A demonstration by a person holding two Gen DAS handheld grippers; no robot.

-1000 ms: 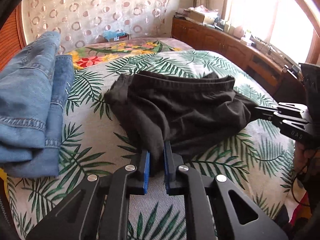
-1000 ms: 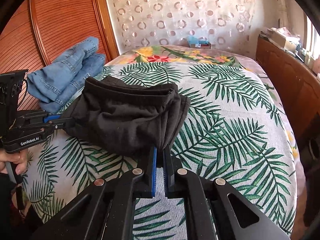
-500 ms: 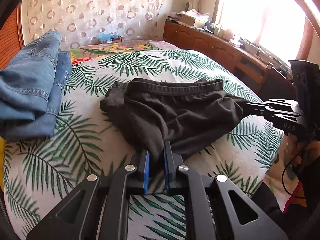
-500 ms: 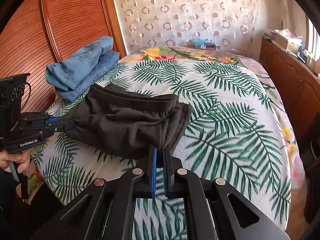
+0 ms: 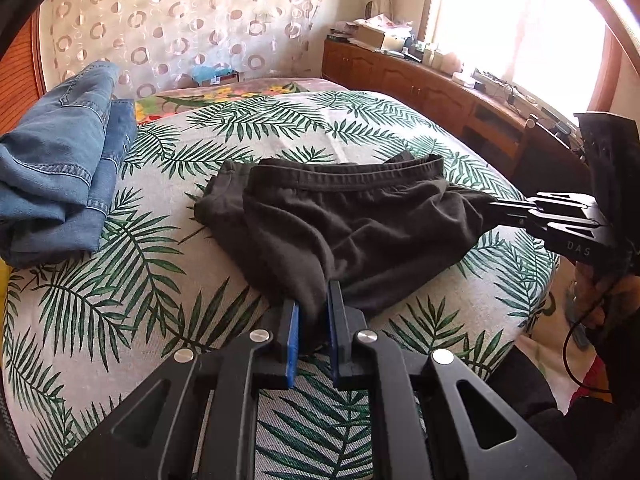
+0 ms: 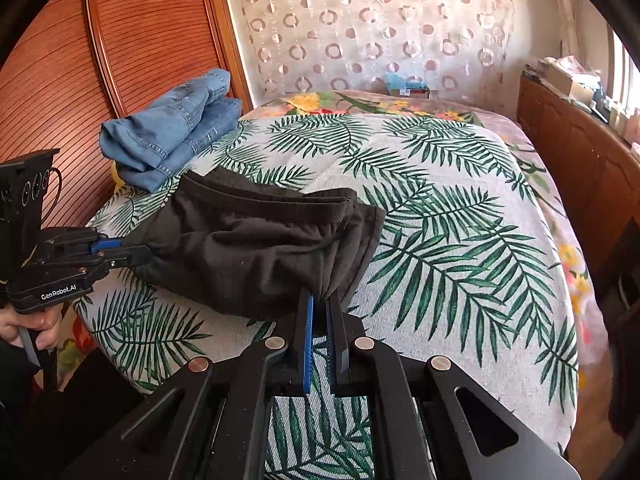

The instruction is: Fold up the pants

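Black pants lie bunched near the front edge of the leaf-print bed, waistband toward the far side. My left gripper is shut on one near corner of the pants. My right gripper is shut on the other near corner of the black pants. Each gripper shows in the other's view: the right gripper at the pants' right end, the left gripper at their left end. The fabric hangs stretched between them, partly raised.
Folded blue jeans lie at the bed's left side by a wooden slatted headboard. A wooden cabinet with clutter runs along the right under a bright window. A small box sits at the far end.
Both grippers have pulled back toward the bed's front edge with the pants in them. The pants have slid nearer and farther from the jeans.
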